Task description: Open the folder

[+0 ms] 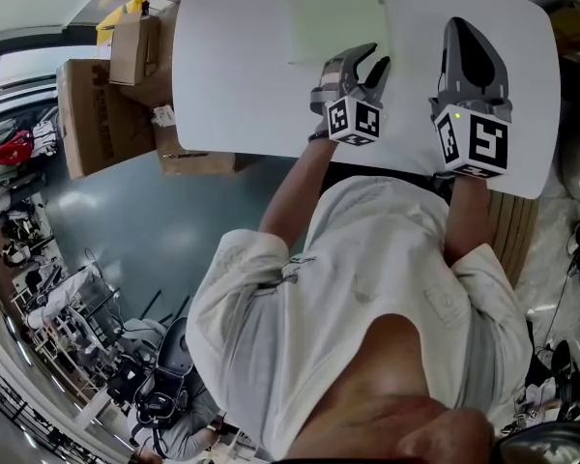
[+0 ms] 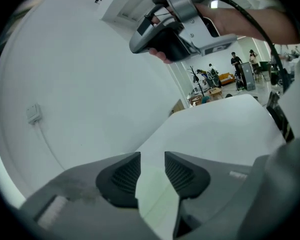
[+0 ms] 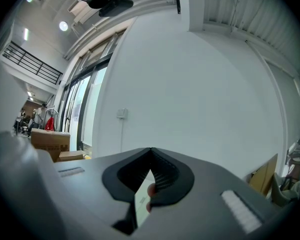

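The folder (image 1: 333, 13) is thin and pale green. It lies flat on the white table (image 1: 232, 85), at the side far from the person. The left gripper (image 1: 375, 63) is at the folder's near right corner. Its 2 jaws are apart, the green sheet shows in the gap, and the pads do not press it. The right gripper (image 1: 461, 27) is beside the folder, its 2 jaws together, holding nothing.

I see bright, even light; the white table (image 1: 232, 85) glares, fisheye bends the edges, corners go black.
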The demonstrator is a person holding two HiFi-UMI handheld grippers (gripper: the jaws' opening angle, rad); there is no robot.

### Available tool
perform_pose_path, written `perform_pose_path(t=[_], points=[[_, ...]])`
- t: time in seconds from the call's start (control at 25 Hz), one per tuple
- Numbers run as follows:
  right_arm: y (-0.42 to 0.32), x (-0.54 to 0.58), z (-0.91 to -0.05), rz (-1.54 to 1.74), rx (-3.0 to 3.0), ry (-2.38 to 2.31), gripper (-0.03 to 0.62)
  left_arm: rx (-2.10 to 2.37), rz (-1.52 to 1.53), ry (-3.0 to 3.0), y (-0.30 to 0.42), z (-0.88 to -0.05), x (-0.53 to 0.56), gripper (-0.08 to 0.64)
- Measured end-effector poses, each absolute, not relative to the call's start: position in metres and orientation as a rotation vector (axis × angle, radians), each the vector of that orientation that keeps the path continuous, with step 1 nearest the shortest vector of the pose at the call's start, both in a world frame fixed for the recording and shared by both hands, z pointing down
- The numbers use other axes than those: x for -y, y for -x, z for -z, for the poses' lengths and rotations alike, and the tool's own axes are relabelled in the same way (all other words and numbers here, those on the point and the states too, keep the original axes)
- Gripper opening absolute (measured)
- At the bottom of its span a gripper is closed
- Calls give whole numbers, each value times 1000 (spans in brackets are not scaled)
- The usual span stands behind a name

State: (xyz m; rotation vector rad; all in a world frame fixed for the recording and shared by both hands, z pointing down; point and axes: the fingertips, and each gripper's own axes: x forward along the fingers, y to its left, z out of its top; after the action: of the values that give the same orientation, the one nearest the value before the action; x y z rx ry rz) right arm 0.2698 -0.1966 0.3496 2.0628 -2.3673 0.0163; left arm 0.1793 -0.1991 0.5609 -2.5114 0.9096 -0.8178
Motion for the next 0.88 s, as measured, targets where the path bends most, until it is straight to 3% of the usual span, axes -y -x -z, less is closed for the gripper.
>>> perform_pose_path(t=[0.24, 0.88], points=[[-270, 193, -353, -25, 2360, -2064, 0, -760, 951, 2441, -188, -591, 195, 181], [-267, 196, -365, -65, 2350, -2041, 1, -615, 1142, 2303, -185, -636, 206, 184]])
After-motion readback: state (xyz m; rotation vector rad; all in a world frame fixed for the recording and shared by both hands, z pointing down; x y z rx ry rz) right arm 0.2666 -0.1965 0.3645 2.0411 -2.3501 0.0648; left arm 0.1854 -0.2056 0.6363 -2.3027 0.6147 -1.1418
